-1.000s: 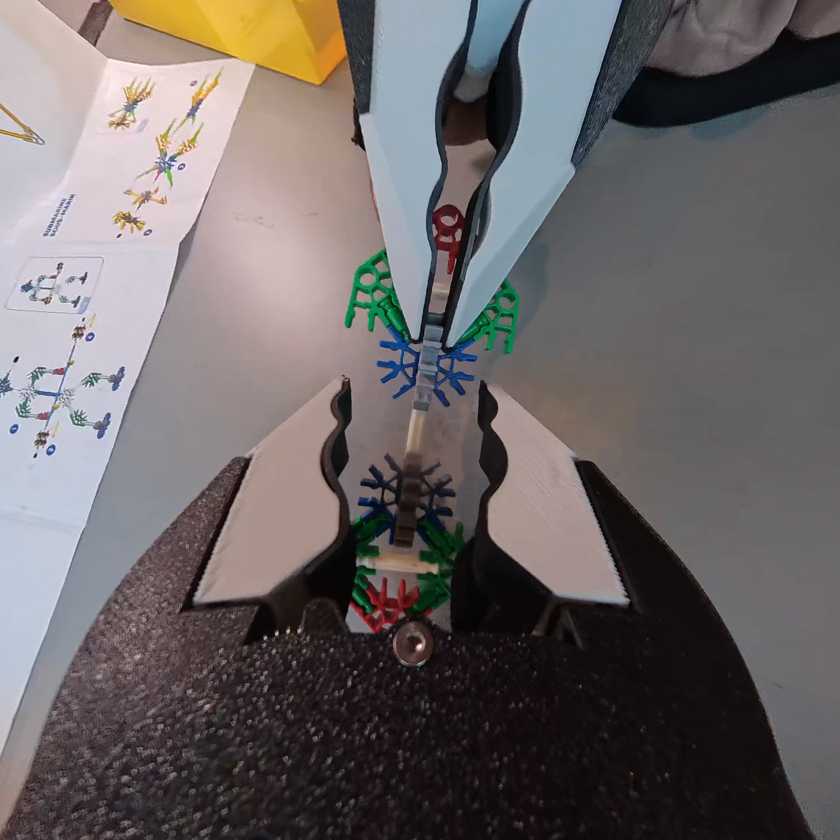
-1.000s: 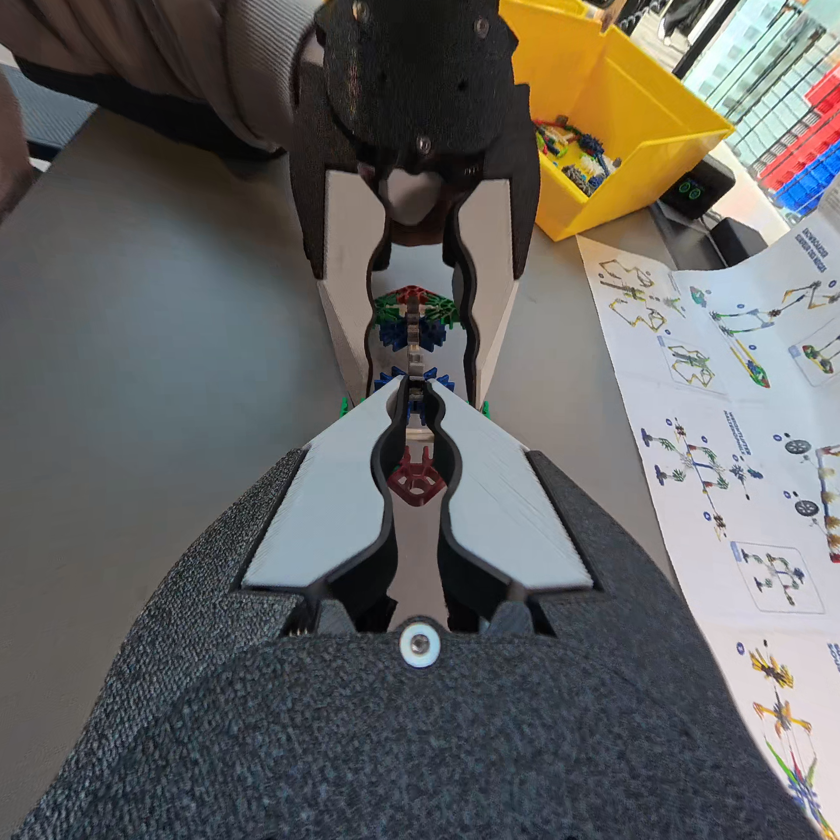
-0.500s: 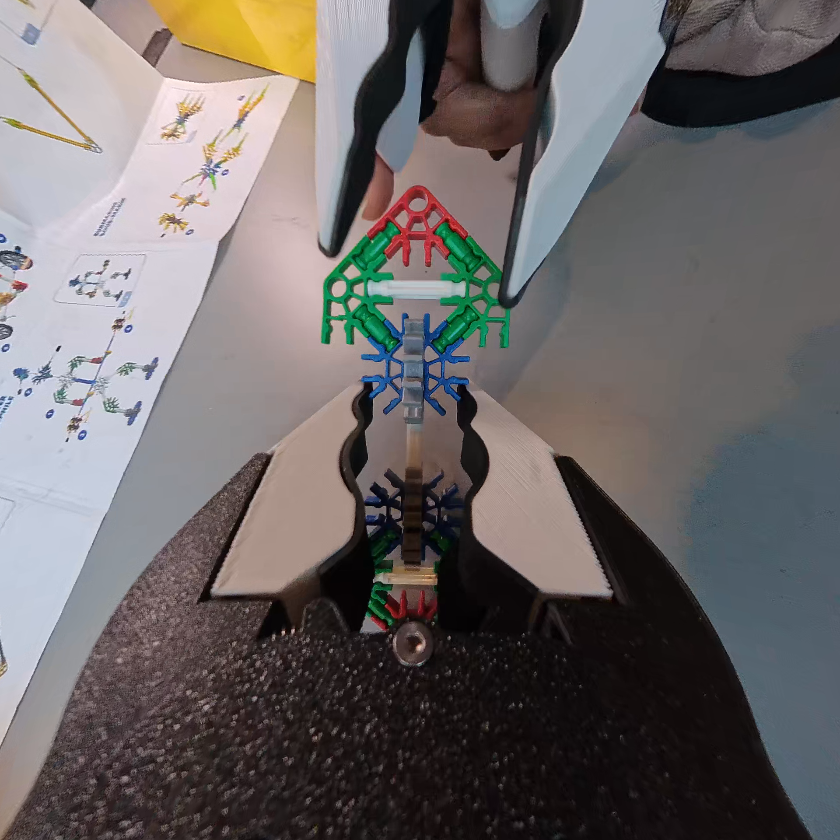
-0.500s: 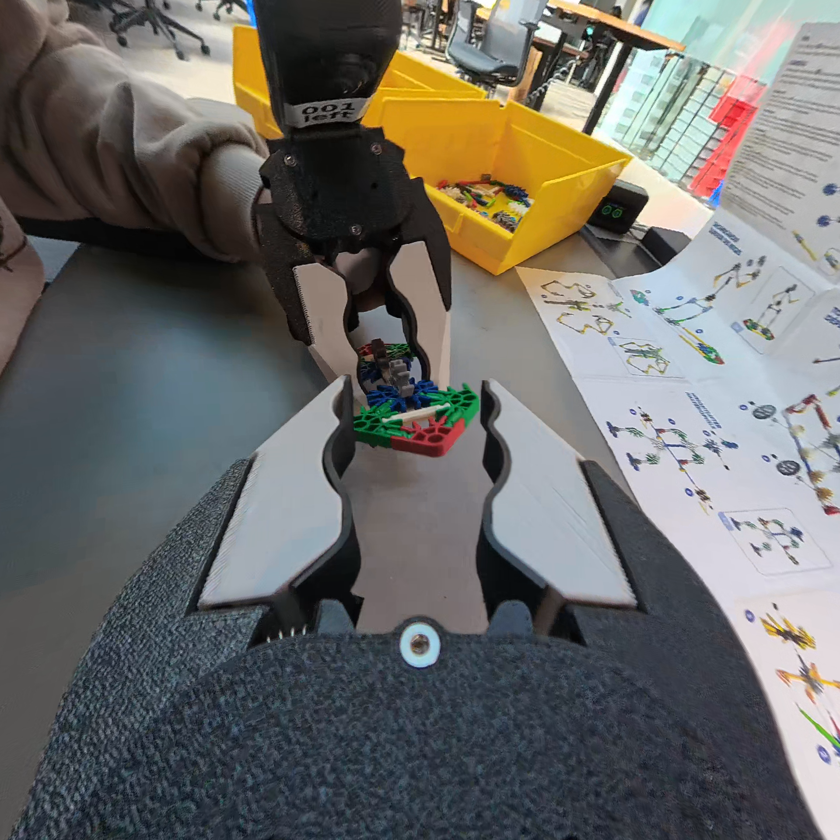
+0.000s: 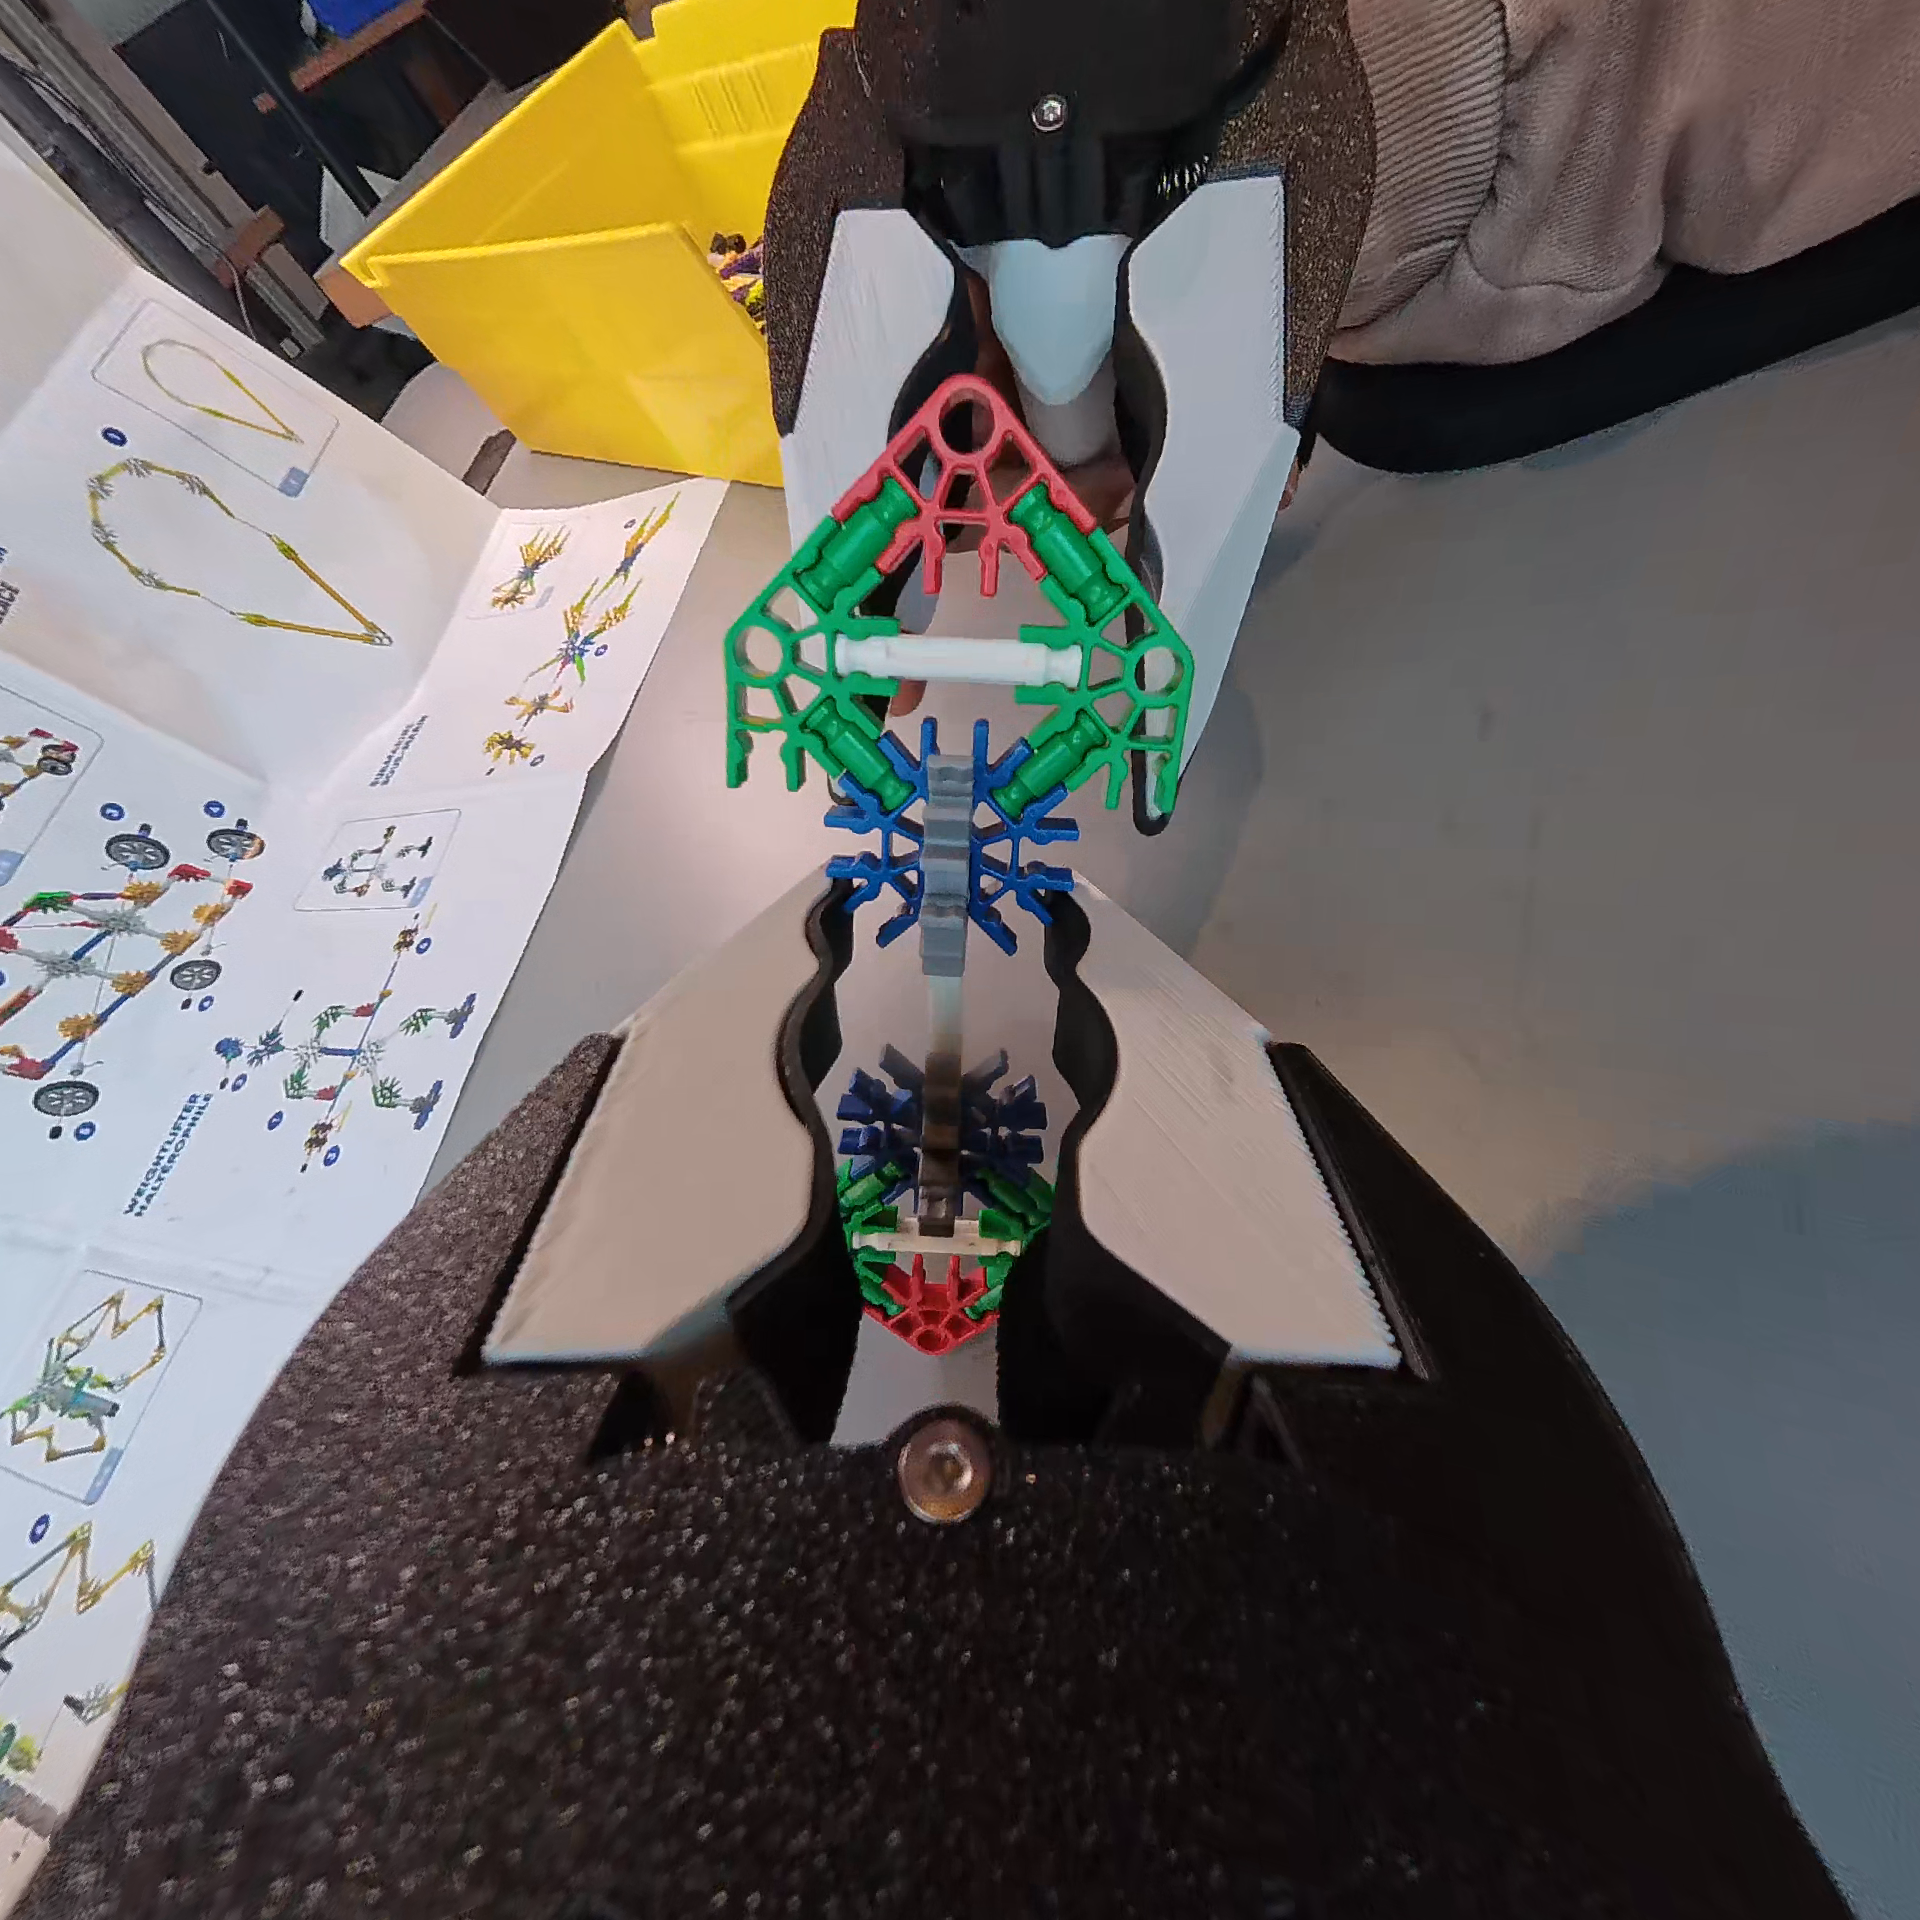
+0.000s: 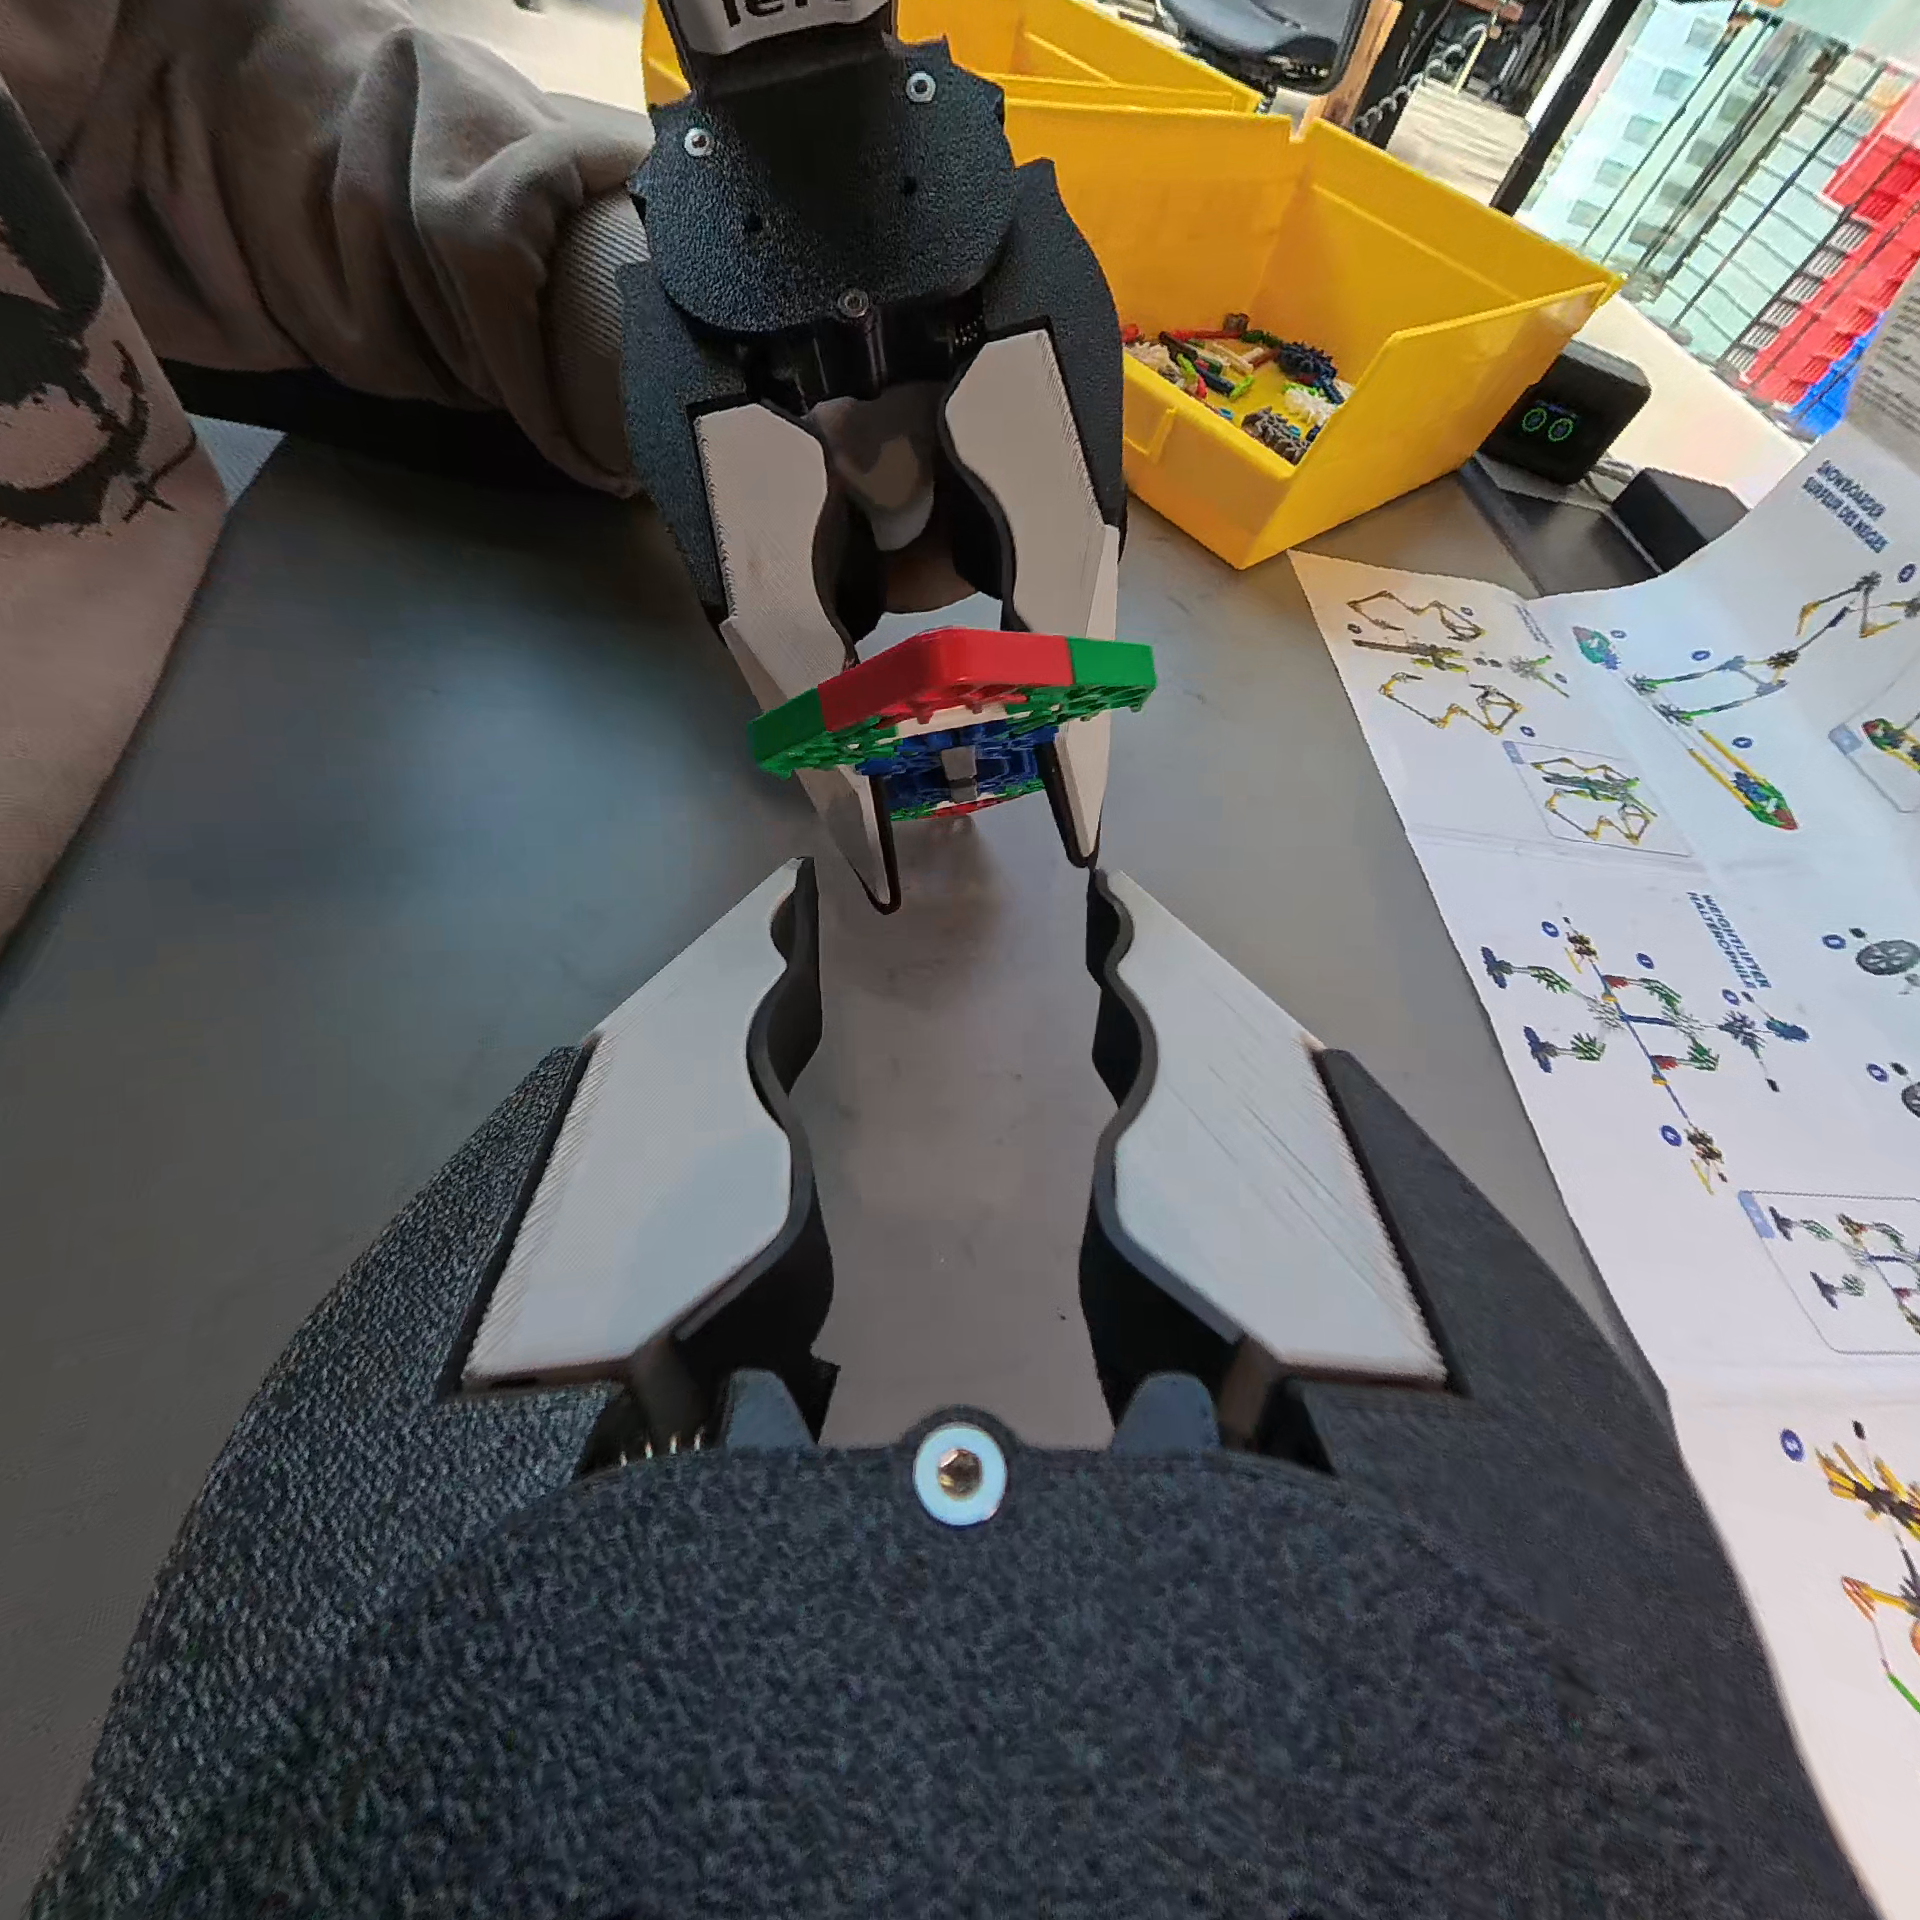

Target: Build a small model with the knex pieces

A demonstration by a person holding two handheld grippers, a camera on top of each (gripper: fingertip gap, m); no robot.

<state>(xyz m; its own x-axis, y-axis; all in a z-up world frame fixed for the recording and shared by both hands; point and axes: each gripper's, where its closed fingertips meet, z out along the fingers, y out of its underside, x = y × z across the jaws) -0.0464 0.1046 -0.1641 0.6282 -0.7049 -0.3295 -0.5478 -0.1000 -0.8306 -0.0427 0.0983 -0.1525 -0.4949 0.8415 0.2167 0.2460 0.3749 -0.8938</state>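
My left gripper (image 5: pixel 943 914) pinches the toy model (image 5: pixel 954 665), a build of red, green and blue plastic pieces on a grey rod, lifted off the grey table (image 5: pixel 1558 831). My right gripper (image 6: pixel 951 883) faces it with its jaws spread, holding nothing. A yellow bin (image 6: pixel 1351 260) and instruction sheet (image 6: pixel 1662 883) lie alongside

Bright daylight is entering from the far windows, casting soft shadows on the grey table (image 6: pixel 416 831). Wide-angle distortion is bending edges; nearest parts are blurring slightly.
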